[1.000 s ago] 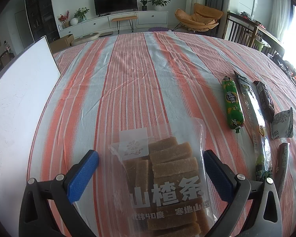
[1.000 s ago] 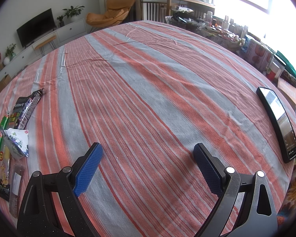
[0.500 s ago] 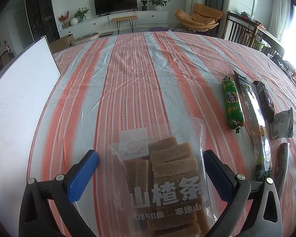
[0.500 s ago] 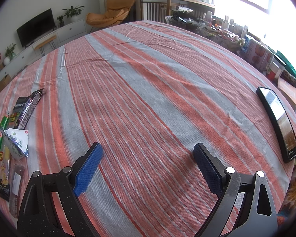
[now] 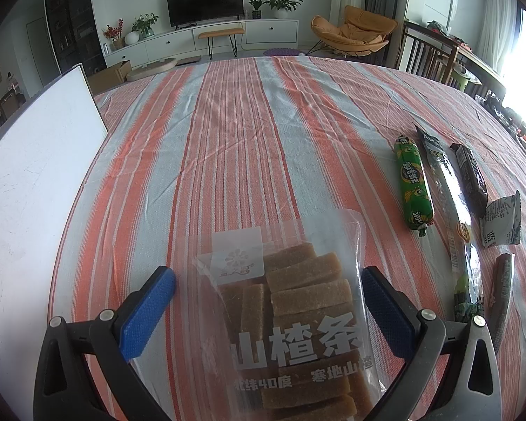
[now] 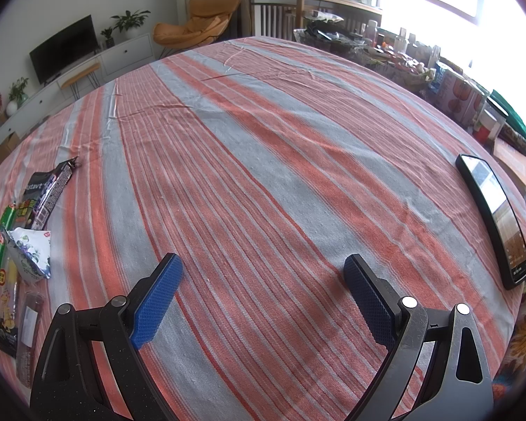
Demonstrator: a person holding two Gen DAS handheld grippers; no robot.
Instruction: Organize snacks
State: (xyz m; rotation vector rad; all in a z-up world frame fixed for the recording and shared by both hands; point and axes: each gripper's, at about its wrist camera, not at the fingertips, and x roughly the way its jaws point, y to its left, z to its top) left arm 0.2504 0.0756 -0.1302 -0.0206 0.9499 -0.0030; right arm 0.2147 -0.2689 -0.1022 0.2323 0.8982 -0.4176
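Left gripper is spread wide over the striped tablecloth, blue pads on either side of a clear hawthorn-strip bag. Bag lies flat betw. the 2 fingers, its top end poking fwd past the tips; the right pad sits just beside the bag's edge, the left pad stands apart from it w/ cloth showing in the gap. Nothing gripped.

To the right of that gripper, a row of snacks on the cloth: brown stick nearest, then a long dark-green pack running fwd, a small grey-white sachet beside it, a green sausage on its left and a dark brown bar on its right, farther out. White board lies to the left, well apart from the bag.

Right gripper is also spread wide, nothing betw. its fingers, only cloth below. Far to its left, same snack group: brown stick nearest, white sachet next, green sausage, black wrapper farthest. To the right, near the table edge, a black phone lies flat, screen up.
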